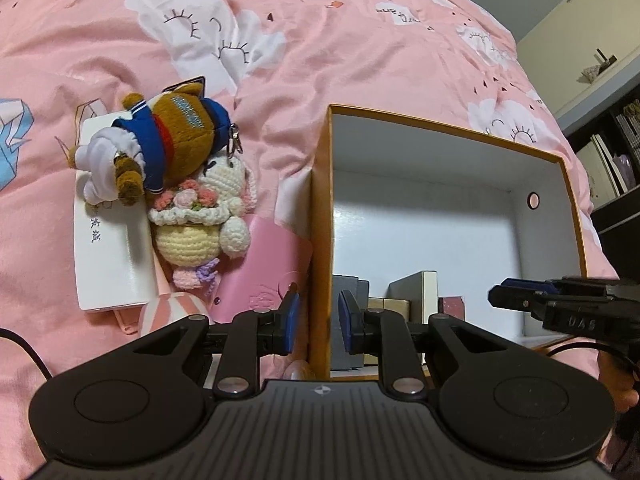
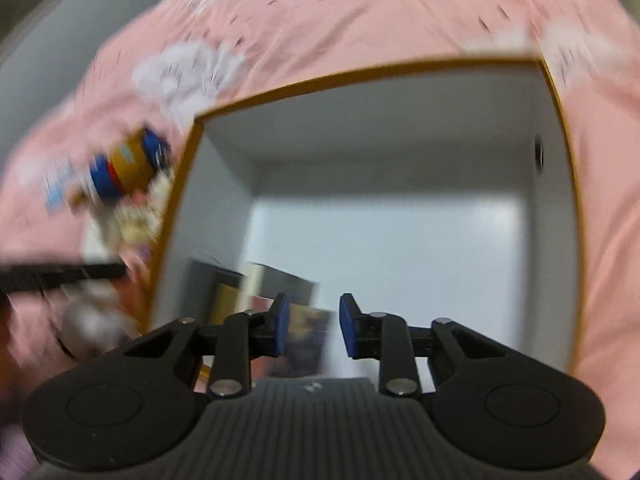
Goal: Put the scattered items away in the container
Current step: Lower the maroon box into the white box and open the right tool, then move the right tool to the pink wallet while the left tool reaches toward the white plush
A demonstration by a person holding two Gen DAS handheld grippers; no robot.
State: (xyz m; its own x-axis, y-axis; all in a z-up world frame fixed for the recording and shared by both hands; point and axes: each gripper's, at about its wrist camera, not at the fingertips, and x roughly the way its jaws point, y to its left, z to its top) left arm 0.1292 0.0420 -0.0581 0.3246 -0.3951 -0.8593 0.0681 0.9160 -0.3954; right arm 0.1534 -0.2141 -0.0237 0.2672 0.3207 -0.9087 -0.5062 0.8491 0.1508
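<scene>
An orange-rimmed cardboard box (image 1: 440, 126) with a white inside lies on the pink bedspread; several small boxes (image 1: 416, 296) stand at its near end. Left of it lie a brown plush in blue clothes (image 1: 176, 128), a crocheted doll (image 1: 200, 216), a white flat box (image 1: 112, 248) and a pink wallet (image 1: 264, 264). My left gripper (image 1: 319, 328) is open and empty, straddling the box's left wall. My right gripper (image 2: 312, 326) is open and empty over the box (image 2: 360, 76); it also shows at the right of the left wrist view (image 1: 520, 296). The right wrist view is blurred.
A pink-and-white striped round item (image 1: 172, 312) lies by the left fingertip. A dark shelf with books (image 1: 612, 152) stands beyond the bed at right. A cable (image 1: 28, 352) runs at the left edge.
</scene>
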